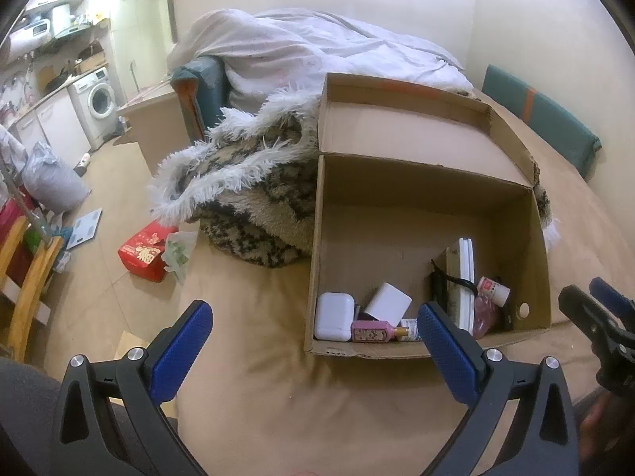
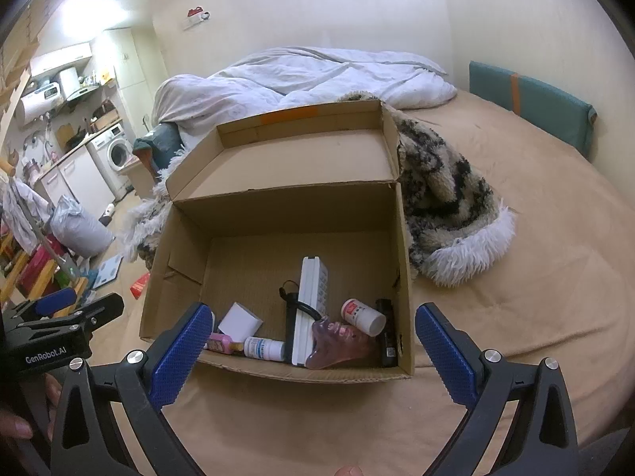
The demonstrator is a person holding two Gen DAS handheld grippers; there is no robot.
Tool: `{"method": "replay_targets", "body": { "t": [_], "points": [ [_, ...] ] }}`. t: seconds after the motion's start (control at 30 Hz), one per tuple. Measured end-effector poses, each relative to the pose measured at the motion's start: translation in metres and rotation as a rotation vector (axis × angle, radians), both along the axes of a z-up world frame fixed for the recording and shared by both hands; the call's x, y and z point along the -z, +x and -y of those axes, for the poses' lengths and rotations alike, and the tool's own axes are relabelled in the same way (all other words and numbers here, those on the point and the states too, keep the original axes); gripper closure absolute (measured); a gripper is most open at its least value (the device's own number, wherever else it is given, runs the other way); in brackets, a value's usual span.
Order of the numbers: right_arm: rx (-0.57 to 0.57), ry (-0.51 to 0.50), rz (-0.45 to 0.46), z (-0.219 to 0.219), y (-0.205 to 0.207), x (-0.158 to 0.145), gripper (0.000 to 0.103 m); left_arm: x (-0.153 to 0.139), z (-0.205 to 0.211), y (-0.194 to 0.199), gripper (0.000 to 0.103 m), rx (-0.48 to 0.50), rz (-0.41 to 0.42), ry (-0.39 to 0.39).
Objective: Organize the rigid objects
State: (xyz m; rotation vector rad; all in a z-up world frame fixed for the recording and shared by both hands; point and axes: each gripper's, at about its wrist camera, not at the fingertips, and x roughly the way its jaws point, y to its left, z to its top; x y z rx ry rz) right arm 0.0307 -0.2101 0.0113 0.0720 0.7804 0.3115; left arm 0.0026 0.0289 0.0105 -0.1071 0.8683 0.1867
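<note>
Both claws hang over the bed (image 2: 516, 317) just short of the box (image 2: 309, 373), and both are spread wide with nothing between the pads. The left claw (image 1: 315, 341) sits at the box's near-left corner; the right claw (image 2: 313, 343) faces the near wall squarely, so its gap frames most of the contents.

Everything lies ahead of and below the claws, crowded against the near wall. From the right claw's view, nearest are the pink bottle (image 2: 222, 343) and a white pill bottle (image 2: 264, 348), both lying on their sides with long axes running left to right, along the wall. Just right of them a translucent pink piece (image 2: 337, 343) rests against a white flat slab (image 2: 311, 309), which stands on edge with its long axis running away from the claw. A second pill bottle (image 2: 363, 316) lies tilted beside it, and a black stick (image 2: 387, 333) leans in the right corner. A white block (image 2: 240, 323) sits just behind the pink bottle. The white case (image 1: 333, 315) in the left corner shows only to the left claw, which is nearer to it.

The right claw looks better placed for the slab and bottles; reaching them means going over the wall and down. The far half of the box is bare, with the lid (image 2: 301, 150) folded back against the blanket (image 2: 448, 206).
</note>
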Motion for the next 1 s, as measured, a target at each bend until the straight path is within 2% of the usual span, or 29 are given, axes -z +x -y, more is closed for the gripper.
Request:
{"method": "replay_targets", "body": {
  "t": [1.0],
  "points": [
    [-0.009,0.019,0.009,-0.0010,0.0033,-0.0015,0.000,0.0002,0.0076,-0.0030,0.000,0.047,0.000,0.006]
  ]
}}
